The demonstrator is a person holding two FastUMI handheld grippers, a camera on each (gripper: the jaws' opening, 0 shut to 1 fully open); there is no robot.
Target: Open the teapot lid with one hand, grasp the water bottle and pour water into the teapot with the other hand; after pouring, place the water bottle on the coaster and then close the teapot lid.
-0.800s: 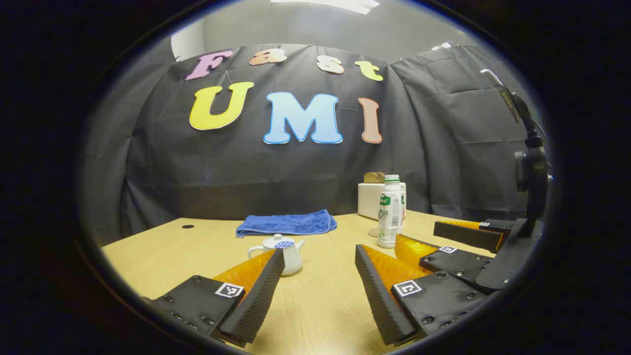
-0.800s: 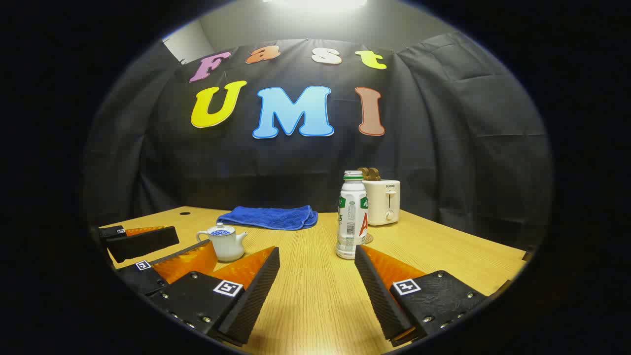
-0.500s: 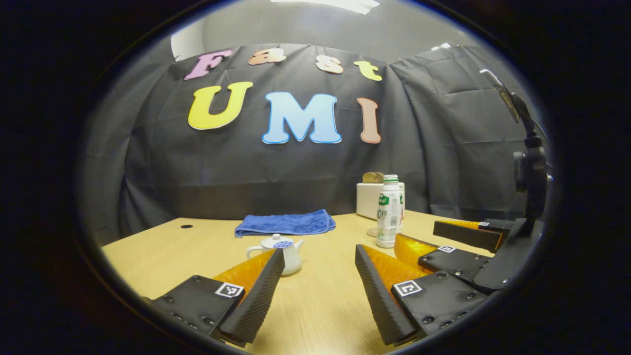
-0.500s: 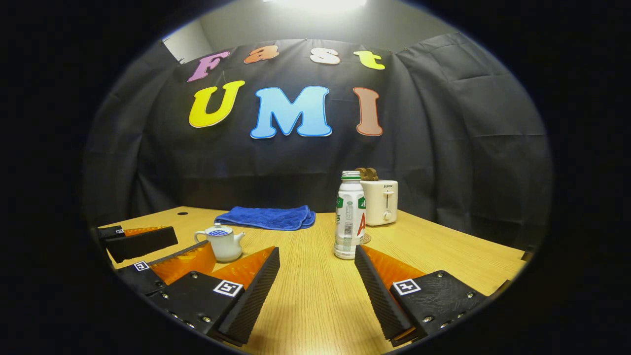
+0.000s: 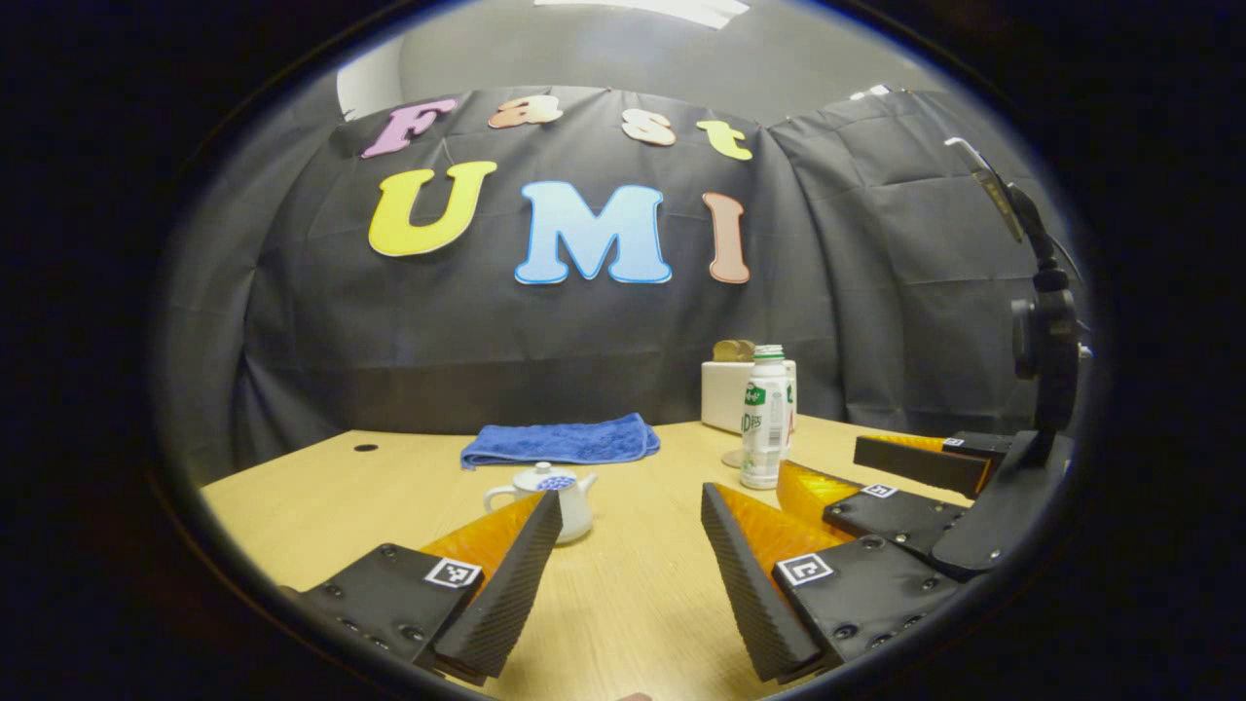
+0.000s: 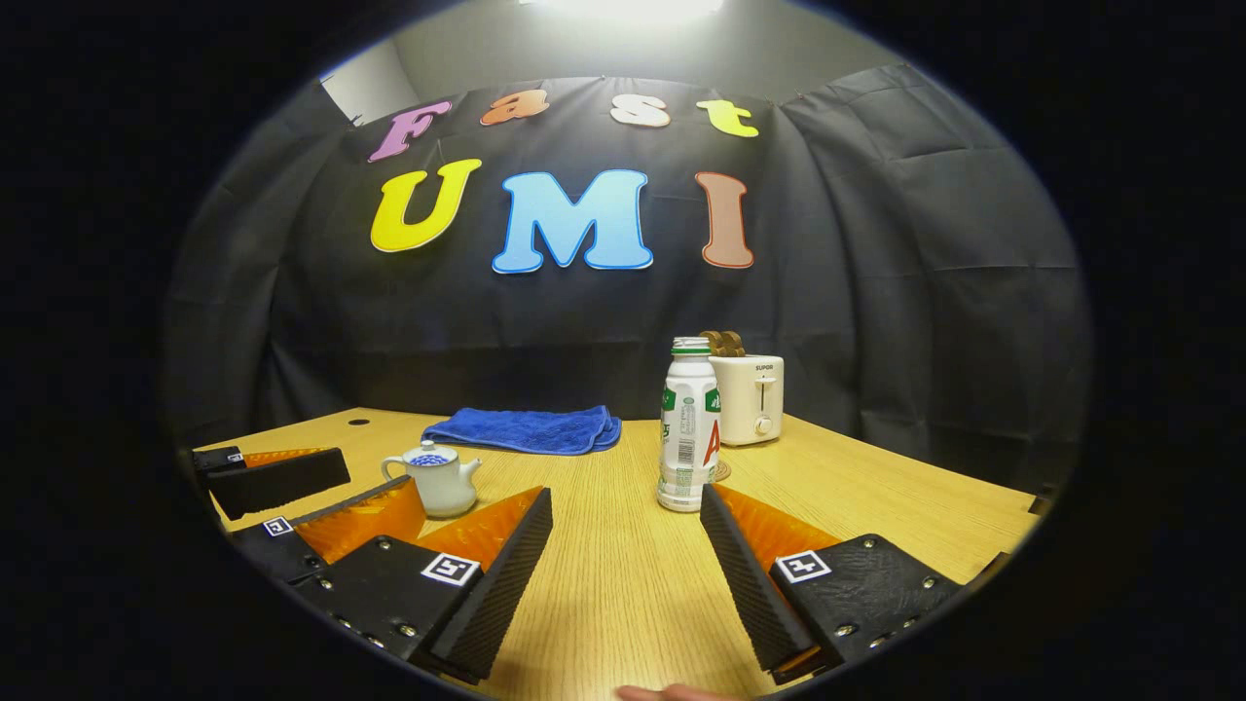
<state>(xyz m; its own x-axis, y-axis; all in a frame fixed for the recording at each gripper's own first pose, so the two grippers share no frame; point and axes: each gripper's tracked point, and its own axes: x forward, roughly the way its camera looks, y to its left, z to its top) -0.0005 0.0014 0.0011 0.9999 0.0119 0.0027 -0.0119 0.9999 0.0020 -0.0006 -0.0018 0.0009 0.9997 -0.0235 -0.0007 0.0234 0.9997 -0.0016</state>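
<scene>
A small white teapot (image 5: pixel 565 492) (image 6: pixel 436 479) stands on the wooden table (image 6: pixel 623 584), its blue-patterned lid on; in the left gripper view my left finger hides part of it. The white water bottle (image 5: pixel 764 419) (image 6: pixel 688 428), green-capped, stands upright beside a round coaster (image 5: pixel 732 458) (image 6: pixel 722 472). My left gripper (image 5: pixel 631 497) (image 6: pixel 380 479) is open, short of the teapot and holding nothing. My right gripper (image 6: pixel 625 495) (image 5: pixel 820 465) is open with nothing between its fingers, and the bottle stands just beyond its right finger.
A folded blue towel (image 5: pixel 563 440) (image 6: pixel 526 428) lies at the back of the table. A white toaster (image 5: pixel 722 394) (image 6: pixel 751 397) stands behind the bottle. A sliver of a person's finger (image 6: pixel 672 693) shows at the bottom edge.
Both views have drifted slightly, so the teapot and bottle sit a little further left. Both grippers stay open and nothing has been touched.
</scene>
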